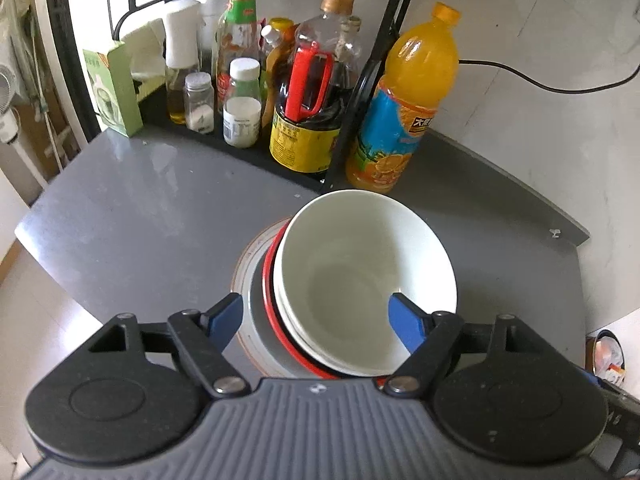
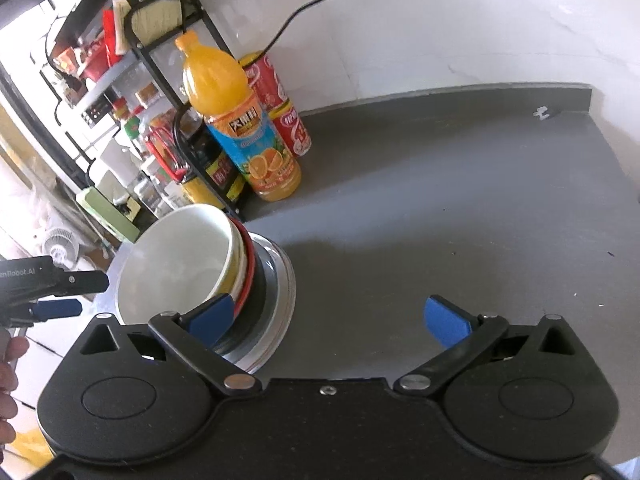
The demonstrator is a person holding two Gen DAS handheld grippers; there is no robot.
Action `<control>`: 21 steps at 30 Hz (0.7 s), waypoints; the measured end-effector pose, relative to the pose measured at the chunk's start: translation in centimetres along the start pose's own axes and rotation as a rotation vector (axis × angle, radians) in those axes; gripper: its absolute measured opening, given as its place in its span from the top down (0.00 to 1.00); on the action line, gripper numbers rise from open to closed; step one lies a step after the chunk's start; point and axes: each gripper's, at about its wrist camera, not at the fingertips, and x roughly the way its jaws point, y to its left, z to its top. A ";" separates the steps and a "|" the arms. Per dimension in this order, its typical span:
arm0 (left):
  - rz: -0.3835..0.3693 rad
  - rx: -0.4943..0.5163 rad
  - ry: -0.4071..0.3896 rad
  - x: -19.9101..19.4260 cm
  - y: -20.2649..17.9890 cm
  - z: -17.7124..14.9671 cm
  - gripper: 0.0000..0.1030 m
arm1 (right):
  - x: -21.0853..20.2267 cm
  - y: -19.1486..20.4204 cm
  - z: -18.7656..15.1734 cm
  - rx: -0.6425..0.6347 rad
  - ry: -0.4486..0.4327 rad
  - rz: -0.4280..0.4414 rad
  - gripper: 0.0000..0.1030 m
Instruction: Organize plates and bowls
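Grey desk (image 1: 132,208), kitchen corner: white bowl (image 1: 366,276) tops plate stack (image 1: 256,280) near orange bottle (image 1: 404,100); stacking looks finished. Left gripper (image 1: 316,314), right gripper (image 2: 328,320) spread apart, empty.

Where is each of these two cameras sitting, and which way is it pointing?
Left wrist view: sits on the left hand-held gripper, looking down over open blue fingers at the stacked bowls and condiment rack.
Right wrist view: sits on the right hand-held gripper, open, facing the grey counter; fingers of the person's hand show.
Shared: the stack, orange juice bottle.
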 end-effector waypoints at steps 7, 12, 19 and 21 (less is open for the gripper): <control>-0.034 0.003 -0.039 -2.0 1.1 -0.4 0.24 | -2.0 2.9 -1.1 -0.001 -0.051 -0.043 0.00; -0.072 0.023 -0.060 -3.7 3.1 -0.7 0.23 | -4.1 5.7 -2.7 0.030 -0.083 -0.053 0.00; -0.113 0.055 -0.113 -6.9 6.9 -1.1 0.18 | -7.1 9.9 -4.6 0.084 -0.120 -0.084 0.00; -0.139 0.063 -0.130 -7.7 8.3 -1.6 0.16 | -8.6 11.3 -5.2 0.091 -0.143 -0.095 0.00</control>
